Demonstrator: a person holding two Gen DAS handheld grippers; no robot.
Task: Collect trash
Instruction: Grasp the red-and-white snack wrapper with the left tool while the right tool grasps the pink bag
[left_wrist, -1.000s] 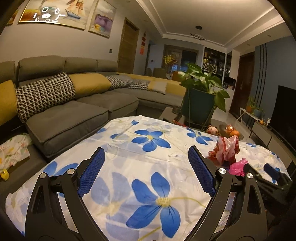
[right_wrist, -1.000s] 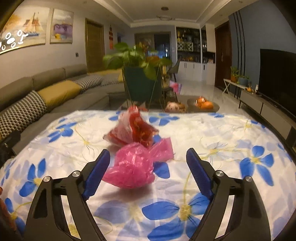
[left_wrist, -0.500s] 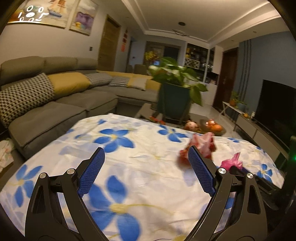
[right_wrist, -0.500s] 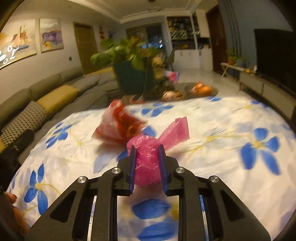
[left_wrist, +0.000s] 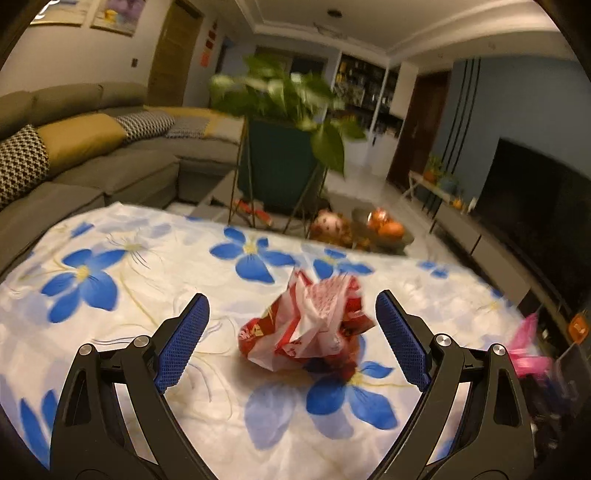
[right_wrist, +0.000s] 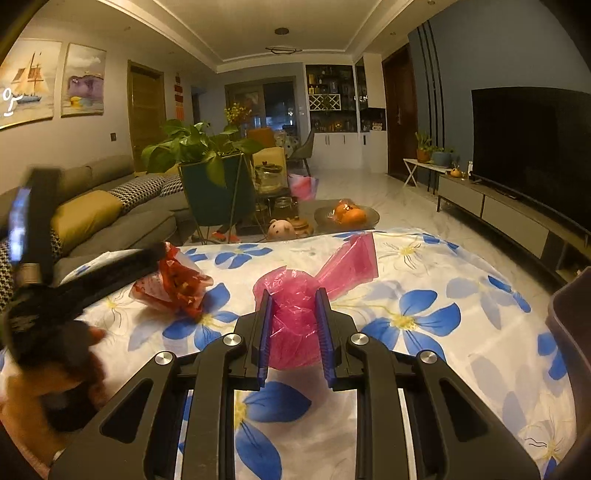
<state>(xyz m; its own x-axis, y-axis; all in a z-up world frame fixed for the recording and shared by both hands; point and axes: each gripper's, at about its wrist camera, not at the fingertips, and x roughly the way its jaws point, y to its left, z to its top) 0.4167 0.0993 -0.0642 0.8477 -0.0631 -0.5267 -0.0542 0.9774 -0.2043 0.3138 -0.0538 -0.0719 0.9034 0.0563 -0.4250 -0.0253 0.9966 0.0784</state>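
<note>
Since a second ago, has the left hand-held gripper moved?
Yes. The left hand-held gripper swung right across the flowered cloth; its jaws, closing slightly, now flank the red-and-white wrapper.

Red-white bag (left_wrist: 314, 325) on floral tablecloth (left_wrist: 110, 295)

Crumpled wrapper (left_wrist: 308, 325) on the tablecloth (left_wrist: 147, 266), left of the plastic bag (right_wrist: 295, 314); plant stand (right_wrist: 214, 192) behind.

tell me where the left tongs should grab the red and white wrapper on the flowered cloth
Grip the red and white wrapper across its crumpled middle bulge, coming in level from the near side. It lies loose on the flowered cloth, puffed up and already framed between the open left tongs, whose jaws are just starting to close. The bunched centre looks likelier to hold than the thin flared edges.
</note>
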